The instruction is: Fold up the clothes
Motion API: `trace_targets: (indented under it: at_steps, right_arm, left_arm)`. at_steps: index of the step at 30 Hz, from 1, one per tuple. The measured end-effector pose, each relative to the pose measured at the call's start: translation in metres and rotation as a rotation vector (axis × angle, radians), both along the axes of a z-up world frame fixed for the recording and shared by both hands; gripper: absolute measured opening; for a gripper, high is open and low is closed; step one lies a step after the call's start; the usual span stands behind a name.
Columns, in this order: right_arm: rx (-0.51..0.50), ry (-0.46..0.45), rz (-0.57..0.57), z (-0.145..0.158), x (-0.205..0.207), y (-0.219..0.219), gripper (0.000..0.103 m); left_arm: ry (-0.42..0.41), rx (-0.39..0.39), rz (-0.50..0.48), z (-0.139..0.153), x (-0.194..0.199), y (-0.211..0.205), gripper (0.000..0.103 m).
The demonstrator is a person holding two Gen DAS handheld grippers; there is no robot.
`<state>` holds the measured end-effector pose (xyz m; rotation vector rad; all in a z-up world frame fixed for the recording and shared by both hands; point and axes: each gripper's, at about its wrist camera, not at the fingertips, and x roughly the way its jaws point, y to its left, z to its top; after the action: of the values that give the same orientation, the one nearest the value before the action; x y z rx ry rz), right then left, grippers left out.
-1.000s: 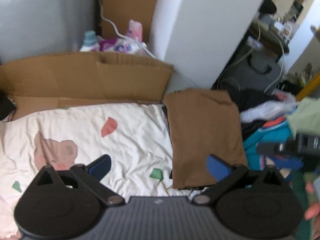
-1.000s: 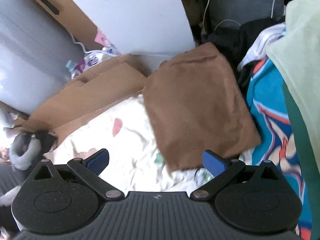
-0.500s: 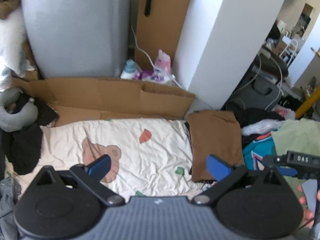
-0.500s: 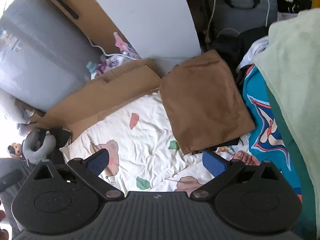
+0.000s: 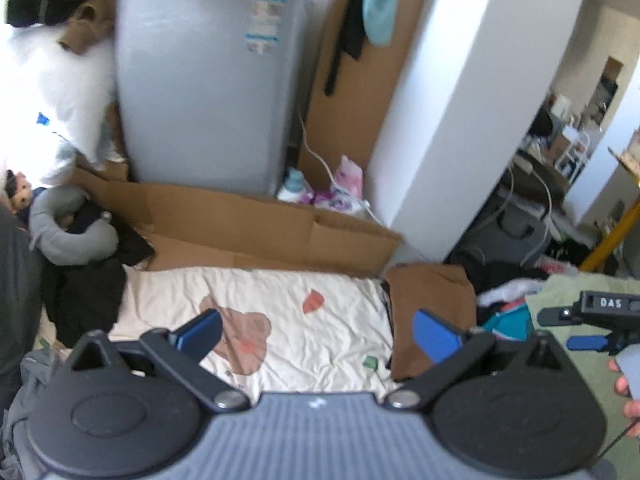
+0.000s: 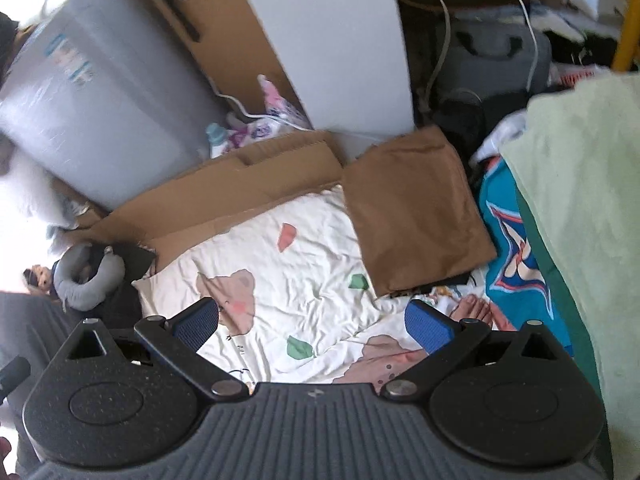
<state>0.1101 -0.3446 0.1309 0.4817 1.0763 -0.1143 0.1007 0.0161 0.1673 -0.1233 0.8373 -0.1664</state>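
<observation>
Plainly both the left gripper (image 5: 316, 330) and right gripper (image 6: 314, 322) hover with fingers spread wide, empty, above the sheet (image 6: 280, 272), folded brown cloth (image 6: 416, 216) at one o'clock.

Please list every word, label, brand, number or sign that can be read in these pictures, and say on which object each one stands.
"DAS": white letters on the black body of the right tool, seen in the left wrist view.
Blue and white stickers on the grey appliance: too blurred to read.
Print on the pink and purple packets beside the cardboard: too small to read.
Nothing else is legible.
</observation>
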Motion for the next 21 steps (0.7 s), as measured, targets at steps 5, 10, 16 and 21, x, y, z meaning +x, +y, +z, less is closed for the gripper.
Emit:
trace_targets:
  at_steps: [5, 10, 16, 21]
  right_arm:
    - [0.008, -0.03, 0.049, 0.018, -0.008, 0.033, 0.102]
    - [0.009, -0.048, 0.095, 0.014, -0.018, 0.057, 0.102]
    - [0.011, -0.05, 0.117, -0.003, -0.032, 0.074, 0.102]
    - [-0.009, -0.048, 0.147, -0.019, -0.038, 0.085, 0.102]
  left_arm:
    - [-0.018, 0.024, 0.047, 0.006, -0.02, 0.028, 0.103]
    - [-0.003, 0.061, 0.098, -0.001, -0.029, 0.047, 0.103]
    - [0.043, 0.041, 0.149, -0.025, -0.038, 0.057, 0.103]
    - [0.064, 0.081, 0.152, -0.035, -0.051, 0.051, 0.103]
